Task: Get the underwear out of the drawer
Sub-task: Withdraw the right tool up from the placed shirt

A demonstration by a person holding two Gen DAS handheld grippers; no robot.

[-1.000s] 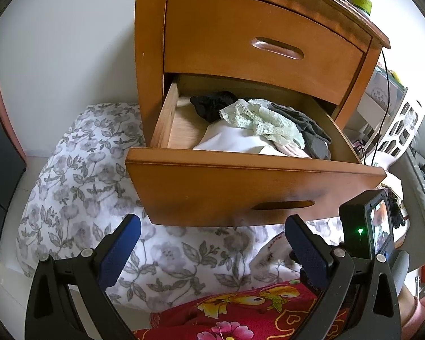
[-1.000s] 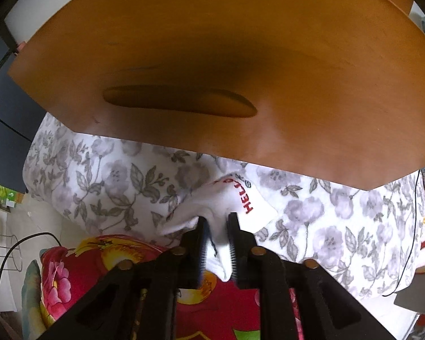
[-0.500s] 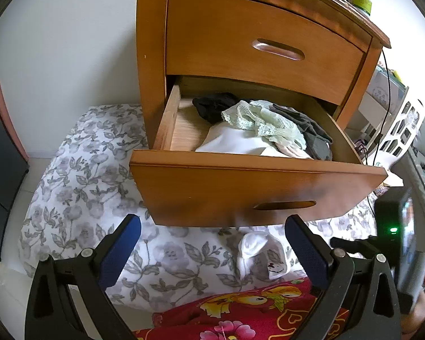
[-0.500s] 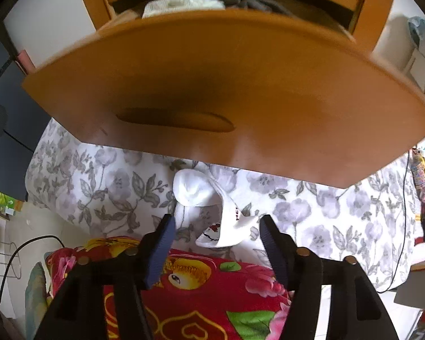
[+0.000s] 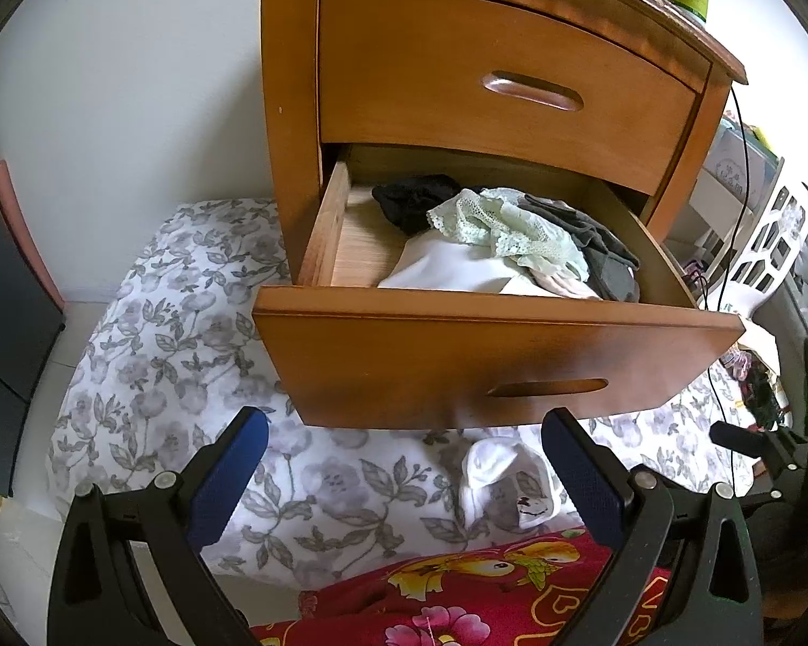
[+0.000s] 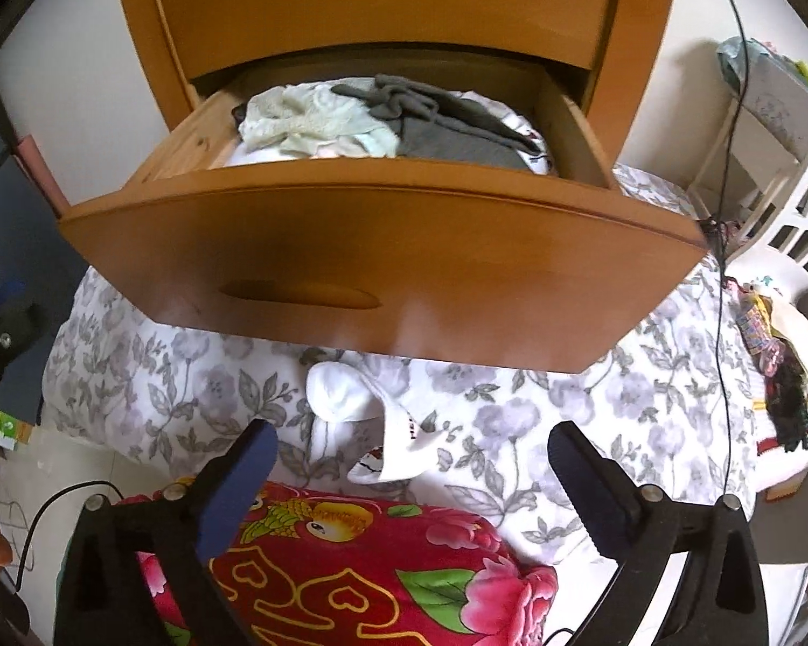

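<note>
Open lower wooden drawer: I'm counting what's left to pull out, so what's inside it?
In the open lower wooden drawer: black garment, pale green lace underwear, grey garment, white cloth beneath. Anything under that pile is covered.

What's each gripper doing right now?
Left gripper: open, holding nothing.
Right gripper: open, jaws just opened, white garment released.

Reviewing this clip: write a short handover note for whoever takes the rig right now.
Right gripper: open, empty, jaws have just been opening.
Left gripper: open, empty.
White underwear: lies on the floral bedding below the open lower drawer.
Done: one piece out.
Left: lace piece, grey, black and white garments in the drawer.
</note>
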